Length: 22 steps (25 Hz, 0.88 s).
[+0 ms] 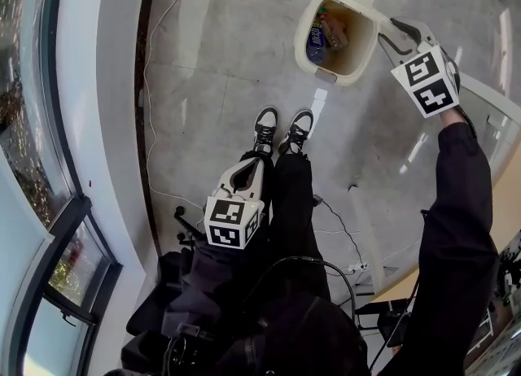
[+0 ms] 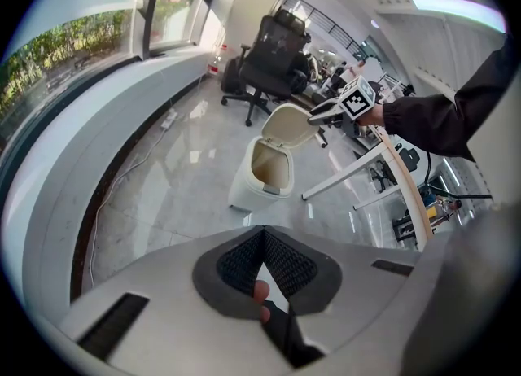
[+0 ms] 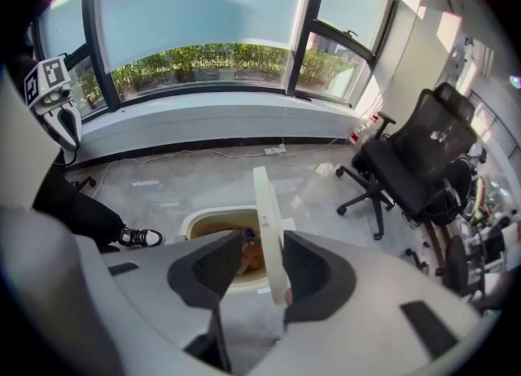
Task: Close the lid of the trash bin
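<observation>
A cream trash bin (image 1: 307, 34) stands open on the grey floor, with rubbish inside. Its lid (image 3: 264, 212) stands upright, edge-on in the right gripper view, above the bin's rim (image 3: 199, 221). My right gripper (image 3: 260, 242) is open with the lid's top edge between its fingers; the lid lies close to the right finger and a gap shows on the left side. In the head view the right gripper (image 1: 392, 31) sits at the bin's right side. My left gripper (image 1: 248, 167) hangs shut over the person's legs, away from the bin. From the left gripper (image 2: 262, 234) the bin (image 2: 244, 191) and its raised lid (image 2: 289, 126) show ahead.
The person's shoes (image 1: 281, 128) stand just in front of the bin. A black office chair (image 3: 415, 163) is beyond it, and a white desk leg (image 2: 350, 175) slants beside it. A cable (image 1: 163, 41) runs along the curved window wall at the left.
</observation>
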Available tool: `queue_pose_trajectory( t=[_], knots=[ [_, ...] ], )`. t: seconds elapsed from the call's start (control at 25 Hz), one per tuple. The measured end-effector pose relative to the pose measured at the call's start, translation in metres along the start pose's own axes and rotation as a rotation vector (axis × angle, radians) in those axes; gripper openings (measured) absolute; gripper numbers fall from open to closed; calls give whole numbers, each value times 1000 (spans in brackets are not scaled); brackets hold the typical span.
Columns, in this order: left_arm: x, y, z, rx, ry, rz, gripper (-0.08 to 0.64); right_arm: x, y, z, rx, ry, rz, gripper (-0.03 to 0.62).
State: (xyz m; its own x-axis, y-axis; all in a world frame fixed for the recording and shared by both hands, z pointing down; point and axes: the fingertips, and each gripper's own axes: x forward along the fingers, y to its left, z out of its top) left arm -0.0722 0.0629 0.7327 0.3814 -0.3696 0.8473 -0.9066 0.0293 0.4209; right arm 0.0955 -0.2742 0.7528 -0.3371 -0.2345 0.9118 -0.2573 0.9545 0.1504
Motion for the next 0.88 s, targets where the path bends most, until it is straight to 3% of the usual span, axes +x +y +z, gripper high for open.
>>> queue_pose_trajectory(
  t=[0.36, 0.88],
  knots=[
    [1, -1, -8, 13, 15, -4, -5, 23, 95, -23, 39, 4, 147, 155],
    [-1, 11, -27, 3, 41, 7, -5, 83, 160, -58, 26, 96, 301, 155]
  ],
)
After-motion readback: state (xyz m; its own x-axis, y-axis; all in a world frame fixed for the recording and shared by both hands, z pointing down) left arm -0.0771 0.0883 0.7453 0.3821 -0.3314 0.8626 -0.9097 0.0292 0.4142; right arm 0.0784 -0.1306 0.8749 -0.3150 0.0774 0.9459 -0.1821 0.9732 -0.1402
